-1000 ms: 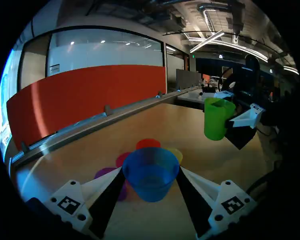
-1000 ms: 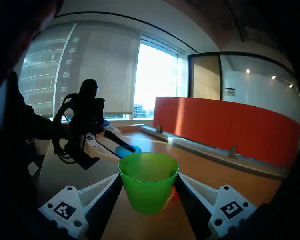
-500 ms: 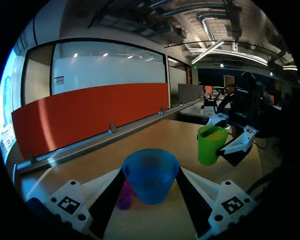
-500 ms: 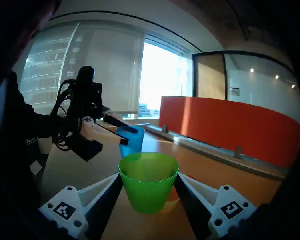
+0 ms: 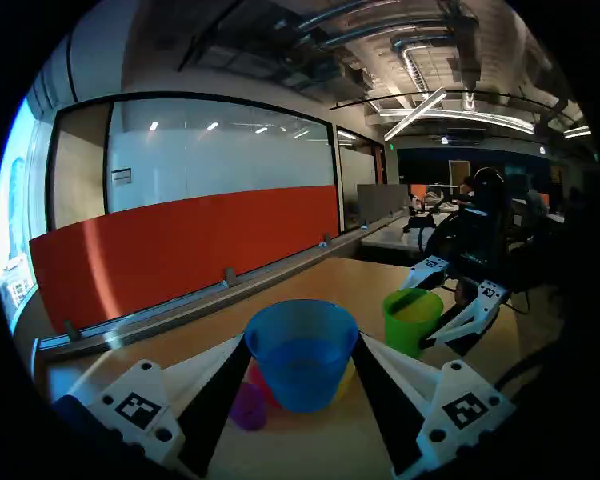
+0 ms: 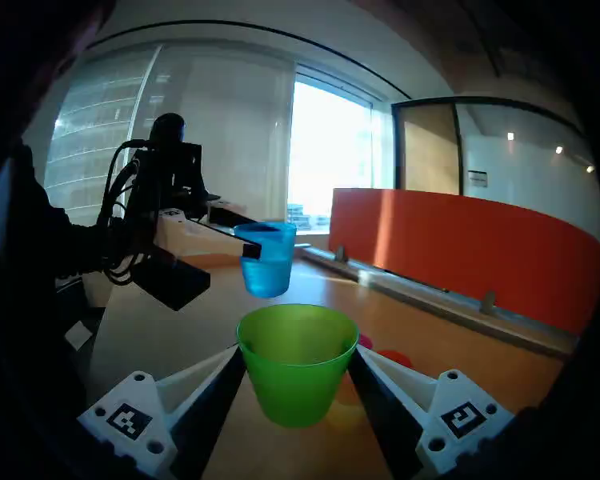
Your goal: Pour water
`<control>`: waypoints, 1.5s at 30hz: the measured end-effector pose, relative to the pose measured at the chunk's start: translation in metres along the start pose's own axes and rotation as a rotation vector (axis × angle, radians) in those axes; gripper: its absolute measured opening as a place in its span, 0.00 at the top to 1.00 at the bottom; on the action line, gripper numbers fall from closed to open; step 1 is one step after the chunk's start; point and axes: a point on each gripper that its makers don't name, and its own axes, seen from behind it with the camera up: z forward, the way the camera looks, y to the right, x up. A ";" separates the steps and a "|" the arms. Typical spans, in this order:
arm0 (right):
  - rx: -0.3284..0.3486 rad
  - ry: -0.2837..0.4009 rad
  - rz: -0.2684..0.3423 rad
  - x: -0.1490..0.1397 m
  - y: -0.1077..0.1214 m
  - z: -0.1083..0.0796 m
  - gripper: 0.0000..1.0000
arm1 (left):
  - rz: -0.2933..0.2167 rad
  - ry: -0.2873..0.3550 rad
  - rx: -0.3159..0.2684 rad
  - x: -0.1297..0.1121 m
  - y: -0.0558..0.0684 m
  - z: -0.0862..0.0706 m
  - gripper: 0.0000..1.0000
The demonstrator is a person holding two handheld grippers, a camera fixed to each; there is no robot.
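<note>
Clamped between the two fingers of the left gripper (image 5: 300, 346), a blue cup (image 5: 300, 372) is held upright at the lower centre of the left gripper view. Black-and-white square markers (image 5: 136, 408) are carried on the finger bases. A small sign (image 5: 122, 175) on the glass wall at upper left is too small to be read.

A green cup (image 6: 298, 372) is gripped upright by the right gripper (image 6: 298, 350) at the lower centre of the right gripper view. At centre left of that view the blue cup is seen held level above the wooden table (image 6: 428, 328), with a dark sleeve (image 6: 52, 240) behind it.
</note>
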 end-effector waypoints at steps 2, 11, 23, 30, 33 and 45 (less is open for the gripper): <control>0.006 -0.003 -0.001 0.000 -0.003 0.002 0.11 | -0.001 0.010 0.005 0.005 0.000 -0.002 0.14; 0.029 -0.004 -0.005 0.001 -0.013 0.010 0.11 | -0.021 0.056 0.015 0.025 -0.001 -0.010 0.14; 0.049 0.004 0.003 0.001 -0.019 0.021 0.11 | -0.030 0.092 0.019 0.042 0.000 -0.017 0.14; 0.063 0.011 0.014 0.003 -0.024 0.029 0.11 | -0.025 0.097 0.026 0.048 -0.002 -0.022 0.14; 0.071 0.016 0.013 0.004 -0.026 0.032 0.11 | -0.022 0.100 0.030 0.050 -0.002 -0.024 0.14; 0.103 0.020 0.010 0.005 -0.037 0.042 0.10 | 0.028 0.100 0.040 0.051 -0.003 -0.029 0.14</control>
